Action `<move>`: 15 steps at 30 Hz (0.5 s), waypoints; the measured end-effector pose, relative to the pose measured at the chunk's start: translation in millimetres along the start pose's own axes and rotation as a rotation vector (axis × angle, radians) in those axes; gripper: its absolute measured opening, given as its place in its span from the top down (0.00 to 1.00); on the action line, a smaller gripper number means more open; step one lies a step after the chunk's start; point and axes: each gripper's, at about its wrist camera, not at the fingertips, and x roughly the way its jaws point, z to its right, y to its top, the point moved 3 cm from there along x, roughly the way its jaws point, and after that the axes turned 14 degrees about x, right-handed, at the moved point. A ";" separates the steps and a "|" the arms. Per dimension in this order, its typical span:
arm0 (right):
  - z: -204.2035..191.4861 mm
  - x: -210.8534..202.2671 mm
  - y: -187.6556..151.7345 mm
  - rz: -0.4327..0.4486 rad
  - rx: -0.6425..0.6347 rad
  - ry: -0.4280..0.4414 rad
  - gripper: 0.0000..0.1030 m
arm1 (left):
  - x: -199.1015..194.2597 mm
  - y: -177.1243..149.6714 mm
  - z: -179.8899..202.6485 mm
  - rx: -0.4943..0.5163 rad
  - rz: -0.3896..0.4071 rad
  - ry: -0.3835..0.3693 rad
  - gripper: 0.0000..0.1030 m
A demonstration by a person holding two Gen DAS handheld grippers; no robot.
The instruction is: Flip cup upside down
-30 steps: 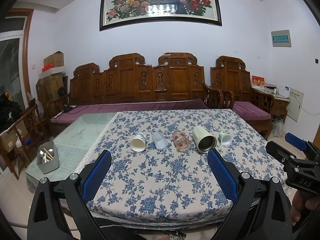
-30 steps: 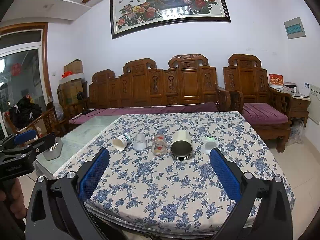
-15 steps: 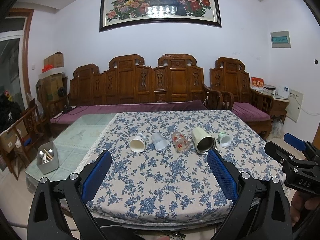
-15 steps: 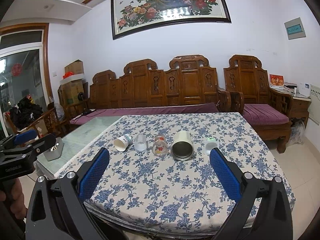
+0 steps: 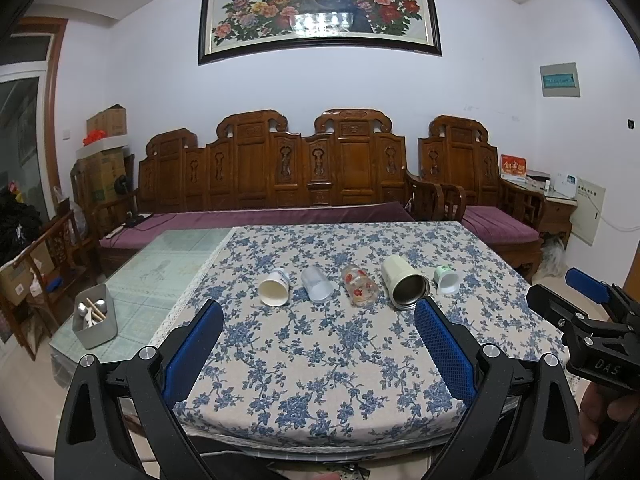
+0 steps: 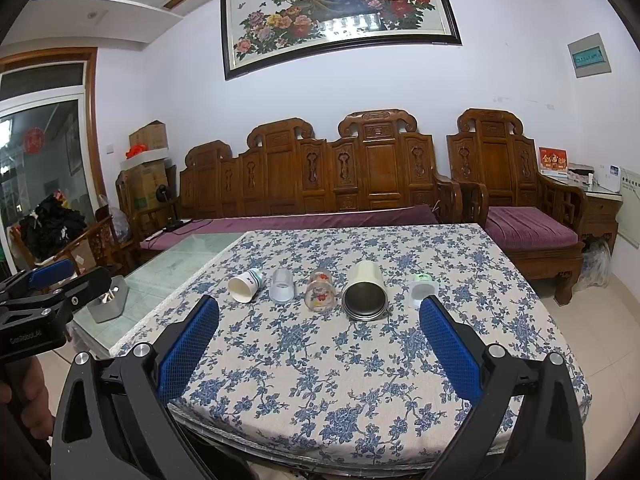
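Observation:
Several cups lie on their sides in a row on the floral tablecloth (image 5: 320, 360): a white paper cup (image 5: 274, 289), a clear plastic cup (image 5: 317, 285), a red-flowered glass (image 5: 359, 290), a large cream steel-lined cup (image 5: 403, 288) and a small white-green cup (image 5: 447, 280). They also show in the right wrist view: paper cup (image 6: 245, 286), clear cup (image 6: 282, 285), flowered glass (image 6: 320, 291), cream cup (image 6: 365, 293), small cup (image 6: 421, 289). My left gripper (image 5: 318, 324) and right gripper (image 6: 319, 318) are open and empty, held back over the near table edge.
A grey box of utensils (image 5: 95, 317) stands on the glass tabletop (image 5: 168, 268) left of the cloth. A carved wooden sofa (image 5: 280, 184) with purple cushions stands behind the table. A wooden armchair (image 6: 520, 208) is at the right. Each gripper shows at the other view's edge.
Both views have shifted very slightly; the cups have not moved and both grippers stay open.

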 end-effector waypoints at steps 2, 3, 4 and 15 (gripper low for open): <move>0.3 0.2 0.0 0.000 0.001 -0.001 0.02 | -0.1 0.8 0.8 0.001 0.001 0.000 0.10; 0.0 0.2 -0.3 -0.002 0.001 0.001 0.02 | -0.2 0.8 0.8 0.001 0.002 -0.001 0.10; 0.6 -0.4 0.3 -0.002 0.001 0.001 0.02 | -0.4 1.8 1.4 0.002 0.002 -0.002 0.10; 1.3 -1.5 0.7 -0.002 0.003 0.000 0.02 | -1.8 2.1 2.5 0.002 0.005 -0.002 0.10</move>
